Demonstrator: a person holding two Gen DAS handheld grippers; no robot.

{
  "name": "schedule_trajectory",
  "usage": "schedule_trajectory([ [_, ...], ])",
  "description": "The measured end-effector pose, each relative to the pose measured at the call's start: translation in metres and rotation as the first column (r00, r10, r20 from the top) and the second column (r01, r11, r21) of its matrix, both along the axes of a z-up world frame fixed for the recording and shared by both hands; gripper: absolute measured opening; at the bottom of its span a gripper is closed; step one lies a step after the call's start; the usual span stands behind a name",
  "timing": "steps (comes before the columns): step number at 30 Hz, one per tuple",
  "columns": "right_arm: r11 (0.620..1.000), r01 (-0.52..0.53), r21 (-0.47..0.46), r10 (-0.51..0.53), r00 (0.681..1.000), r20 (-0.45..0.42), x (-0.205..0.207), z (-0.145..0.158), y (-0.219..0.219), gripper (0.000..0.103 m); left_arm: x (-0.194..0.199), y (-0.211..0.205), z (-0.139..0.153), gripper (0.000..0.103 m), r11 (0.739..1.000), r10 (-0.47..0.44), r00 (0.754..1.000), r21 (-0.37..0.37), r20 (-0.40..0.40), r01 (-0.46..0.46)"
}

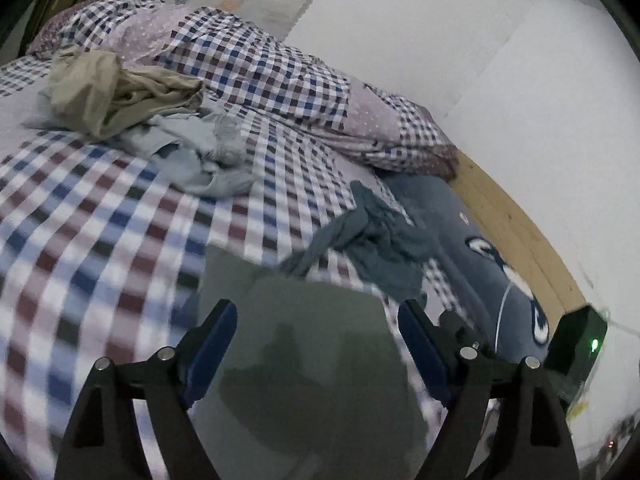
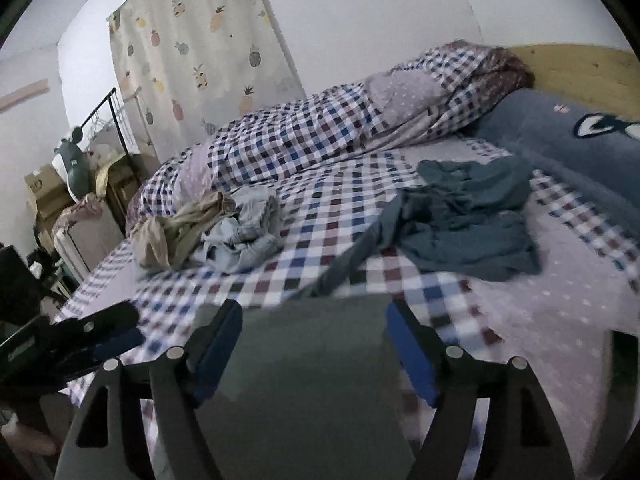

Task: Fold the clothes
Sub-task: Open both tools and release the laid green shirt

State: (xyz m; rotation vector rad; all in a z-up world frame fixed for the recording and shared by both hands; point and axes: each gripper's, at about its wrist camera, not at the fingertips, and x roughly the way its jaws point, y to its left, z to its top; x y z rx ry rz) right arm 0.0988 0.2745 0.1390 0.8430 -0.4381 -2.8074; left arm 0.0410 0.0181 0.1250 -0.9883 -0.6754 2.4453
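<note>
on the near edge of the bed [image 2: 168,296], a grey-green garment [image 2: 312,360] lies flat with straight edges, and it looks already folded. the left gripper [image 1: 316,320] hovers over it with its claw apart and nothing between the fingers; the right gripper [image 2: 314,320] does the same, spread wide and empty above that cloth. by my reading one piece is done and the rest is waiting. a teal garment [image 2: 468,216] sprawls crumpled toward the head end, near a blue pillow [image 2: 560,148] against the wooden headboard [image 2: 572,68]. farther along the far side, by the bunched checked duvet [image 2: 300,140], a beige garment [image 2: 176,232] and a pale blue garment [image 2: 248,224] lie tangled together, touching. three pieces seem left to fold, so the task looks early to midway, and the teal one is nearest.
</note>
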Motion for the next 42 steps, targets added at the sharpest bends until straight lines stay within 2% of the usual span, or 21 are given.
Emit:
schedule_trajectory([
  [3,0.994,0.011,-0.105,-0.007,0.999,0.037,-0.033,-0.011,0.006,0.078,-0.034,0.009,-0.01,0.086,0.999,0.03,0.999,0.027,0.033,-0.031],
  [5,0.991,0.021,-0.129,-0.013,0.998,0.061,-0.055,-0.022,0.007,0.078,-0.057,0.016,-0.021,0.086,0.999,0.038,0.997,0.034,0.061,-0.04],
  [6,0.991,0.026,-0.131,-0.016,0.997,0.075,-0.064,-0.027,0.007,0.078,-0.068,0.022,-0.028,0.086,0.999,0.039,0.997,0.0,0.069,-0.04],
  [8,0.99,0.028,-0.139,-0.011,0.993,0.121,-0.081,-0.042,0.009,0.08,-0.076,0.035,-0.041,0.086,0.992,0.033,0.998,-0.127,0.051,-0.027],
  [11,0.998,0.039,-0.056,-0.027,0.976,0.214,-0.096,-0.074,0.008,0.082,-0.078,0.052,-0.063,0.086,0.954,0.009,1.0,-0.299,0.016,-0.003],
  [12,0.999,0.039,-0.014,-0.034,0.966,0.255,-0.1,-0.087,0.008,0.083,-0.078,0.056,-0.072,0.086,0.942,0.0,1.0,-0.336,0.013,0.005],
  [14,0.999,0.031,-0.024,-0.021,0.949,0.314,-0.104,-0.108,0.013,0.087,-0.078,0.06,-0.083,0.086,0.928,-0.006,1.0,-0.373,0.012,0.01],
  [16,0.998,0.028,-0.051,-0.011,0.951,0.308,-0.105,-0.114,0.018,0.087,-0.077,0.062,-0.088,0.086,0.921,-0.008,1.0,-0.389,-0.001,0.007],
  [24,0.998,0.029,0.061,-0.048,0.944,0.328,-0.112,-0.121,0.005,0.088,-0.082,0.069,-0.101,0.087,0.89,0.008,1.0,-0.456,0.03,0.007],
  [28,0.997,0.029,0.068,-0.05,0.94,0.336,-0.114,-0.123,0.004,0.088,-0.082,0.069,-0.104,0.087,0.884,0.013,0.999,-0.467,0.033,0.004],
  [33,0.998,0.03,0.064,-0.05,0.942,0.331,-0.112,-0.12,0.004,0.088,-0.087,0.077,-0.105,0.089,0.856,0.017,0.999,-0.517,0.042,0.007],
  [36,0.997,0.05,0.066,-0.068,0.954,0.292,-0.104,-0.108,0.007,0.093,-0.088,0.079,-0.104,0.089,0.85,0.015,0.998,-0.527,0.054,0.016],
  [39,0.998,0.046,0.048,-0.055,0.976,0.209,-0.089,-0.087,0.008,0.093,-0.092,0.077,-0.102,0.09,0.858,0.008,0.997,-0.513,0.08,0.034],
  [42,0.998,-0.028,0.061,0.019,0.989,0.149,-0.076,-0.068,-0.005,0.093,-0.088,0.073,-0.094,0.09,0.862,-0.011,0.997,-0.504,0.08,0.05],
])
